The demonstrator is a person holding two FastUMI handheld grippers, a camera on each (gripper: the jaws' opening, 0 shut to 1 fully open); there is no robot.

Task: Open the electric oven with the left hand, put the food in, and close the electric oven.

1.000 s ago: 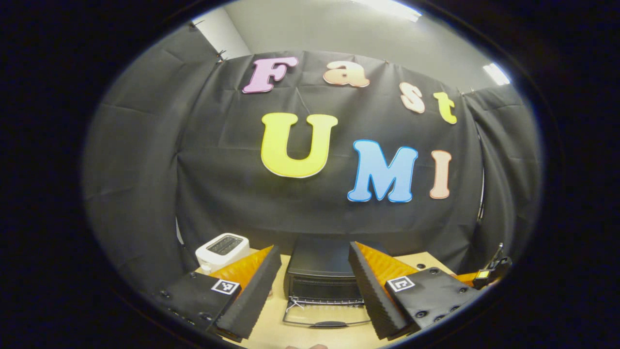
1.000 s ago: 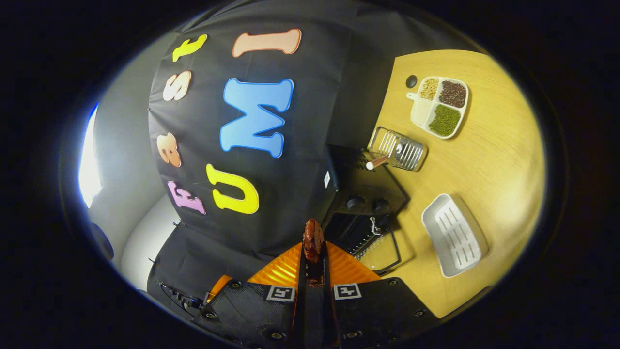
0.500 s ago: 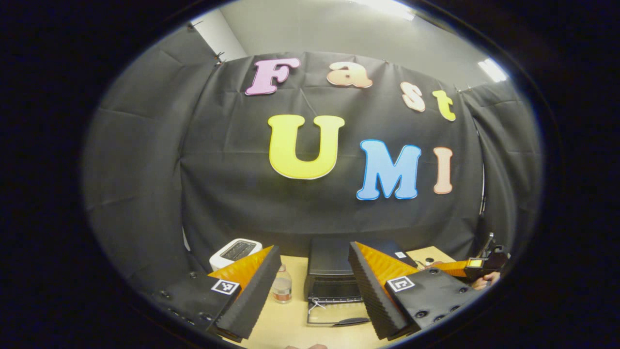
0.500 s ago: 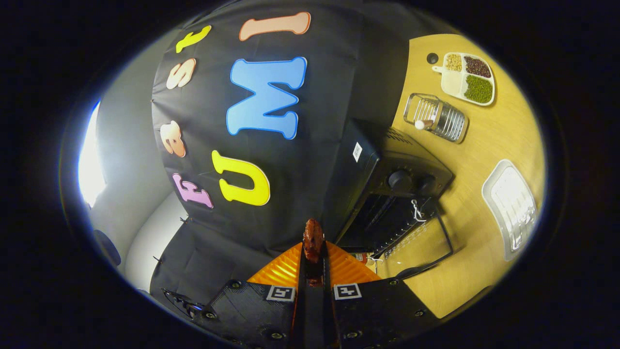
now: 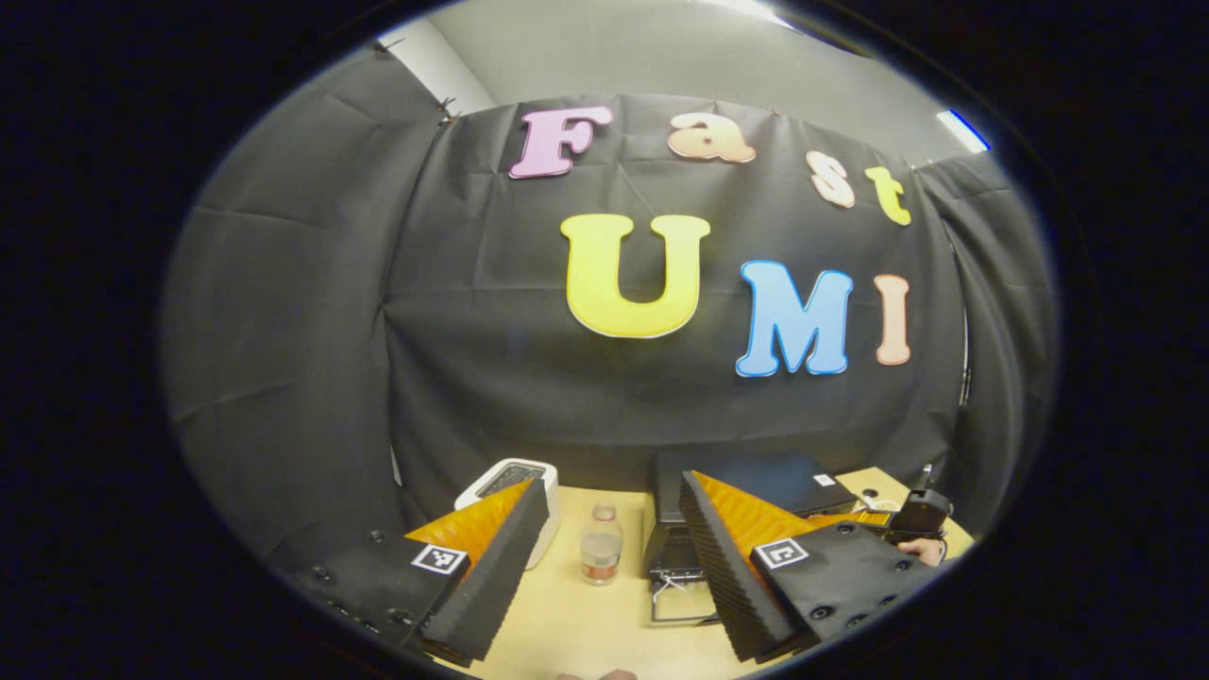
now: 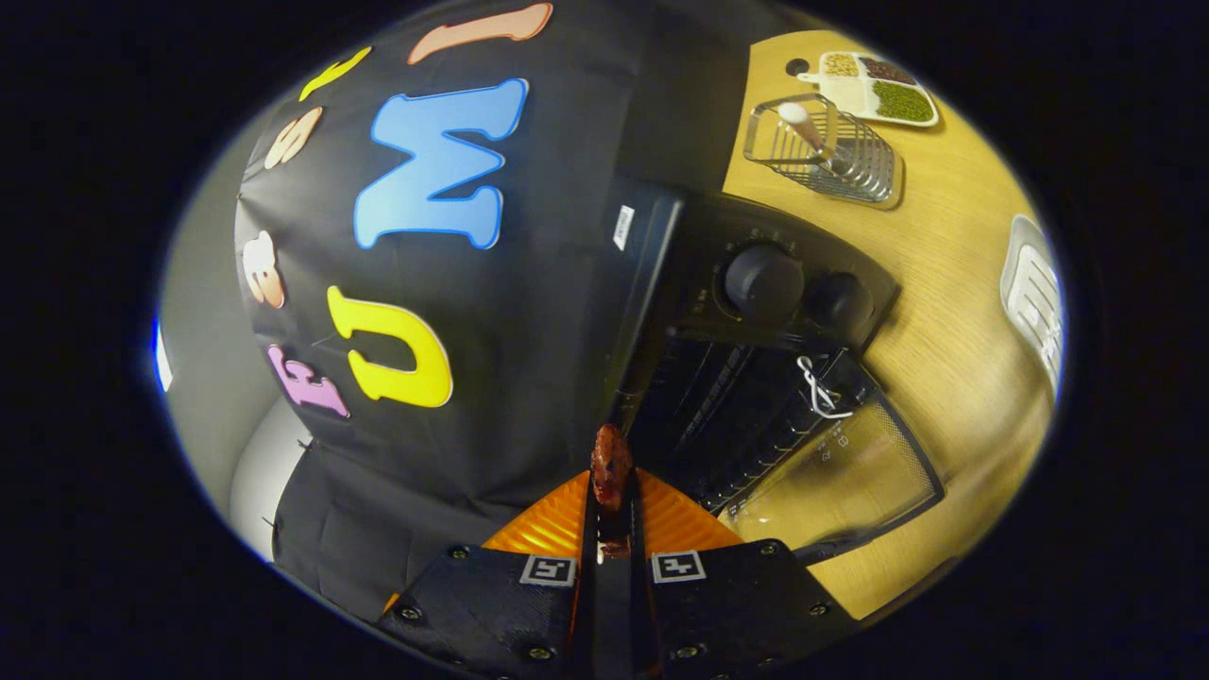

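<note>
Black electric oven (image 6: 756,312) stands on the table, glass door (image 6: 836,486) folded down open.

Black oven (image 6: 784,283), reddish-brown food (image 6: 610,467), tan table (image 6: 954,312)

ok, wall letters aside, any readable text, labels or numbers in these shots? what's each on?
Nothing is readable.
White sticker on top of the oven: too small to read.
Marks around the knobs: too small to read.
Marks on the glass door: blurred.
Square tags on the right gripper: coded patterns, no words.
</note>
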